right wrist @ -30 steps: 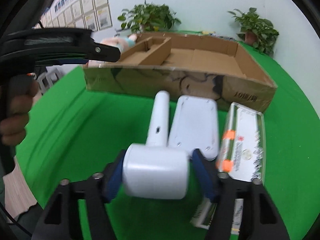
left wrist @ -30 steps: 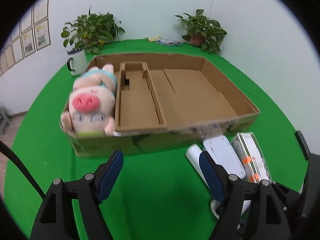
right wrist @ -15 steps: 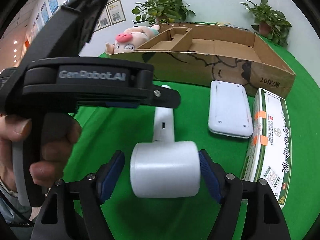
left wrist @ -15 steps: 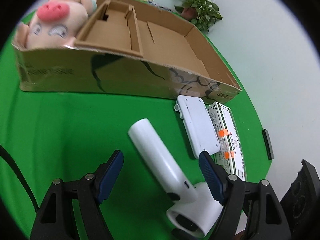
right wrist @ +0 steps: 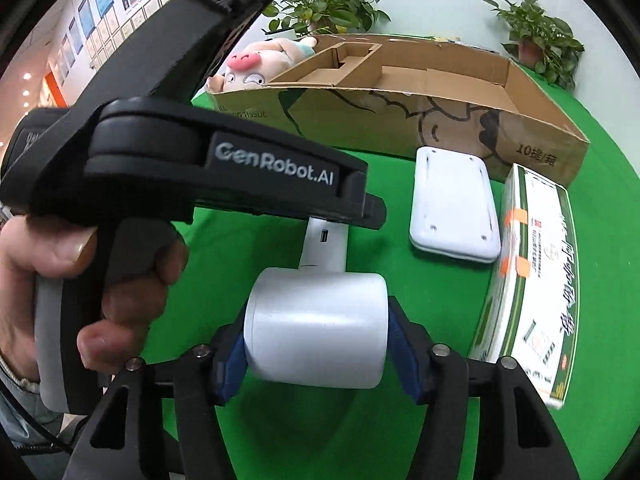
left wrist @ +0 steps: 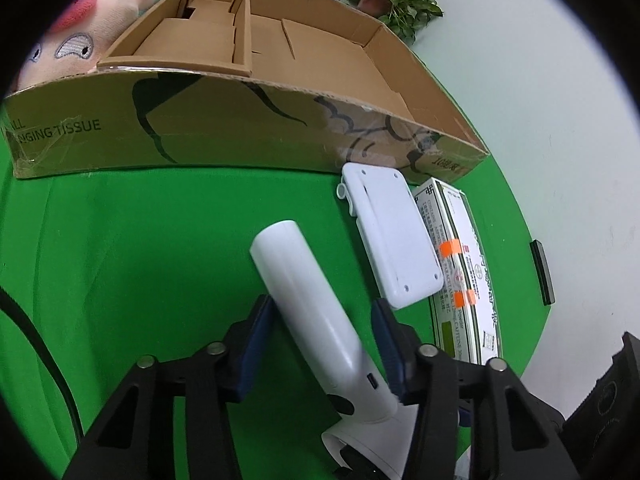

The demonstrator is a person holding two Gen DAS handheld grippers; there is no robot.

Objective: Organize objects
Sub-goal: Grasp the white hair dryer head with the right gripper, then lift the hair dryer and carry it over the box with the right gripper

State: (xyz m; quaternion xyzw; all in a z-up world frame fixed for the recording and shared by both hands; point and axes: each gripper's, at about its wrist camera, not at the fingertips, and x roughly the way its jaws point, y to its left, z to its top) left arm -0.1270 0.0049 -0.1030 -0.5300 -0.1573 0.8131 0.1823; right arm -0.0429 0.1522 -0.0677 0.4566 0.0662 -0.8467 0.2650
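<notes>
1. Since only the plush pig (left wrist: 76, 36) sits in the cardboard box (left wrist: 240, 128), far-left compartment, I'd call the job roughly a quarter done; three items are out on the green counter (left wrist: 140, 240). Pig is soft pile fabric with a pink snout and stitched eyes.
2. Box: corrugated brown card, printed front wall, taped edges, low walls. Narrow divided insert next to the pig, wide open bay to the right; both look free for the rest.
3. Left gripper (left wrist: 324, 344): jaws part-spread, straddling the handle of the white handheld device (left wrist: 304, 280). Left blue pad looks just at the handle, right pad has a gap, so not clamped yet by my read.
4. Device is T-shaped: smooth glossy white plastic, rounded tube handle with a small port, fat cylindrical head (right wrist: 316, 332). Slick and curved, could rotate in a pinch.
5. Right gripper (right wrist: 316, 344): blue pads pressed on both flat ends of that head, pinching it. Device lies on the counter in front of the box, near its front wall.
6. White flat case (left wrist: 394, 240): matte plastic, rounded corners, small screws showing, lying just right of the handle, near the box front.
7. Medicine carton (left wrist: 460, 272): glossy printed card, green trim, orange tape tabs, touching or just beside the case, farthest right.
8. Left to box, judging by this: device, case, carton.
</notes>
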